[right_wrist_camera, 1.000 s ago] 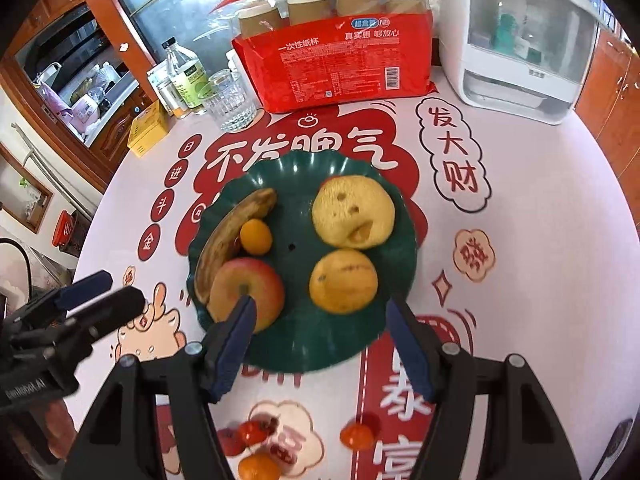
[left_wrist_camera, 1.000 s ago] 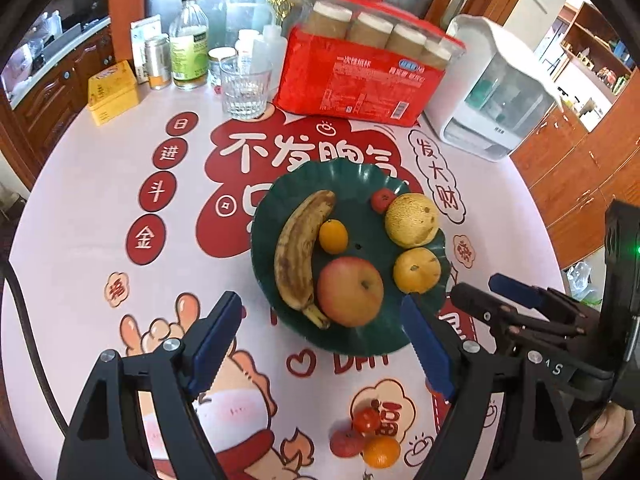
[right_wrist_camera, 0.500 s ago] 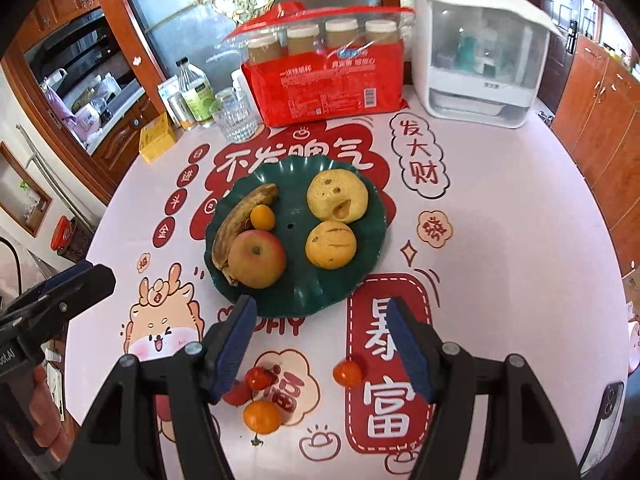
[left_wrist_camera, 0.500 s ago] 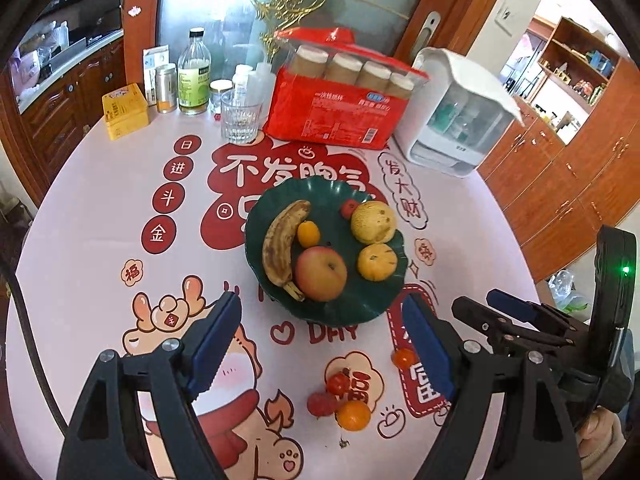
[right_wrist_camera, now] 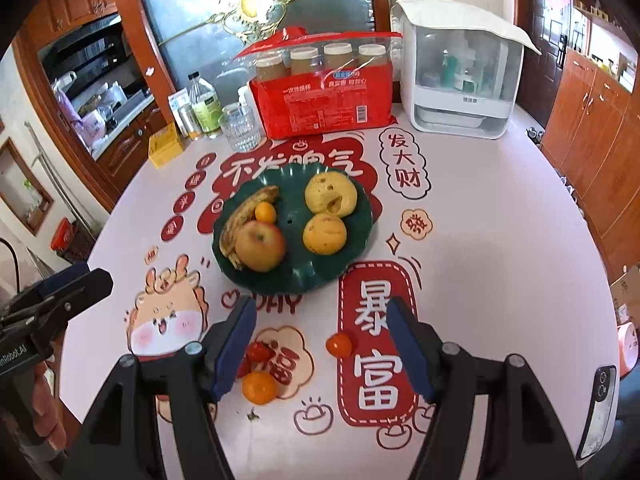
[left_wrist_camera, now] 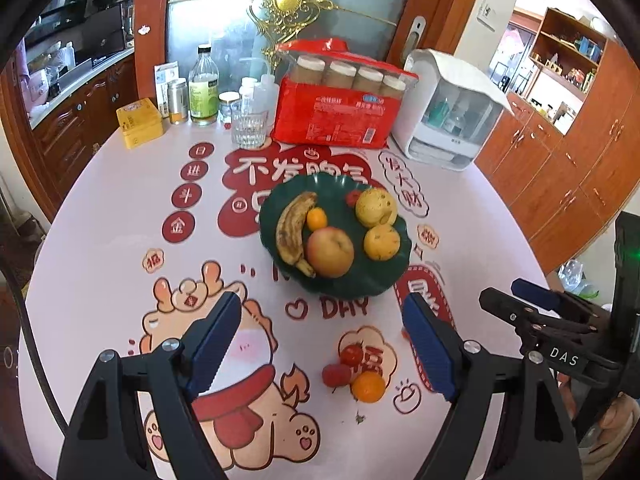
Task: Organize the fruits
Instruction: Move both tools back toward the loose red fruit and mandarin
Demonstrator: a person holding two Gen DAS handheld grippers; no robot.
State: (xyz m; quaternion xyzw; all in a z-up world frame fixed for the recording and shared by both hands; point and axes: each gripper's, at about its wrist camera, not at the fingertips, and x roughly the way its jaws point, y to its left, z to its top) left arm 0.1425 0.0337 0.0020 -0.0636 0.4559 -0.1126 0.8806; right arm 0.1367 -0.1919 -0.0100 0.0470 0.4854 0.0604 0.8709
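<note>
Both grippers have pulled back and up since a second ago, so way more of the round table point(left_wrist_camera: 100, 220) shows now, printed cloth and all. Biggest thing at the far edge is the white dish cabinet point(right_wrist_camera: 460, 80), with the red pack of paper cups point(left_wrist_camera: 336, 108) just beside it.

Mid-table sits the green plate point(left_wrist_camera: 360, 284), holding a spotty banana point(left_wrist_camera: 292, 226), an apple point(left_wrist_camera: 330, 252) touching the banana's near end, two yellowish round fruits point(right_wrist_camera: 330, 194) (pears or citrus, can't tell), a little orange point(left_wrist_camera: 317, 218) against the banana, and a cherry tomato point(left_wrist_camera: 353, 197) at the back.

Off the plate, nearer the camera: a small orange point(right_wrist_camera: 259, 387), two red cherry tomatoes point(left_wrist_camera: 351, 355) next to it, and one tomato point(right_wrist_camera: 338, 345) sitting apart.

Left gripper point(left_wrist_camera: 326, 344) hangs with its fingers spread wide, holding nothing. Right gripper point(right_wrist_camera: 322, 344) is the same, gaping over the loose tomato.
</note>
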